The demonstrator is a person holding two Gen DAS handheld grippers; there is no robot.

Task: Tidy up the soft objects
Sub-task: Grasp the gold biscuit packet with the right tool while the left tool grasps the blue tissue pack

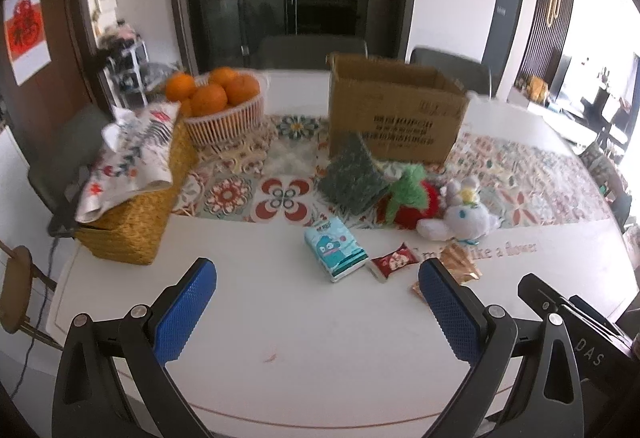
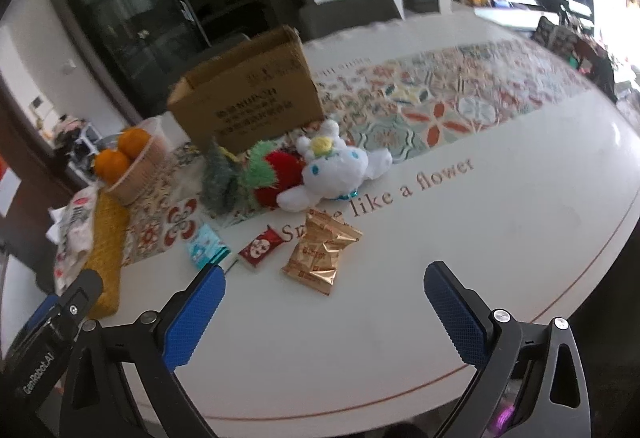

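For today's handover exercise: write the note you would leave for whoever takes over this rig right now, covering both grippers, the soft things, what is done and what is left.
Left gripper: jaws open, empty, above the white table.
Right gripper: jaws open, empty.
Soft things lie in front of the cardboard box: green fuzzy cloth, strawberry plush, white bunny plush, side by side.
Tissue pack and snack packets lie nearer.
Done: nothing visibly sorted; the box's inside is not visible.
Left: probably all three soft things.

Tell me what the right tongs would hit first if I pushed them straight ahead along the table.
Probably the gold snack packets, which lie nearest ahead between the open right tongs. Beyond them sits the white plush bunny. Depth is hard to judge in the fisheye view, so the tongs might pass above the packets.
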